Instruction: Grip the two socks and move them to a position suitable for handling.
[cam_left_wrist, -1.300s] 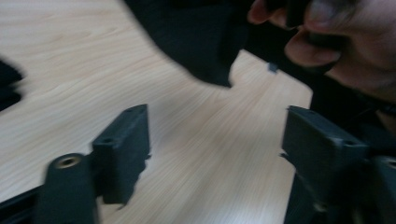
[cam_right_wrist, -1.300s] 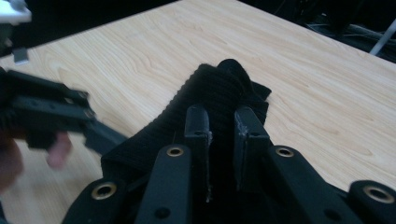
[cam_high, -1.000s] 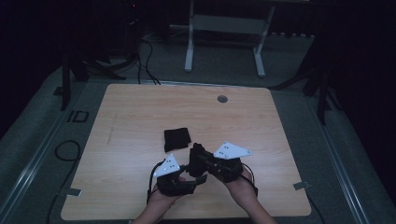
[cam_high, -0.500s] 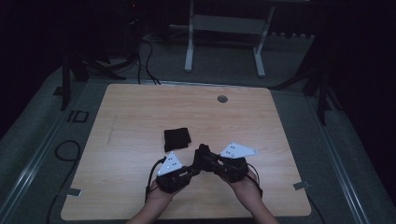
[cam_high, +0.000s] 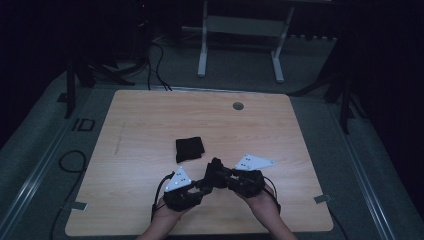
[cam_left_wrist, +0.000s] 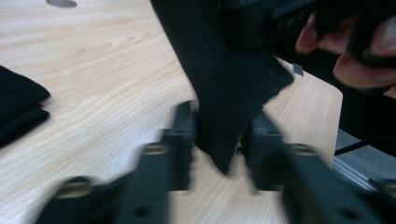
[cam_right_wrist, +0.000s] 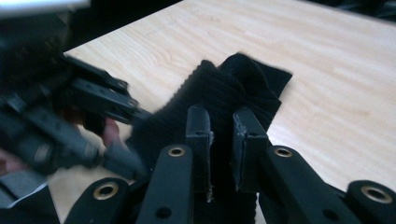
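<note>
Down low near front edge of desk (cam_high: 150, 115), both tools met over one black sock (cam_right_wrist: 233, 88). Right tool (cam_right_wrist: 219, 140) pinched sock, jaws nearly together, cloth bunched between them. Left tool (cam_left_wrist: 217, 140) had just been opening; sock tip hung between its jaws, pads not pressing. Folded black cloth (cam_high: 190, 149) lay apart, further back on desk.

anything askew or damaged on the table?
Nothing stands out. A folded black cloth lies flat on the table, apart from the grippers. A second black cloth hangs between them: right gripper pinches it, left gripper straddles its lower end.
</note>
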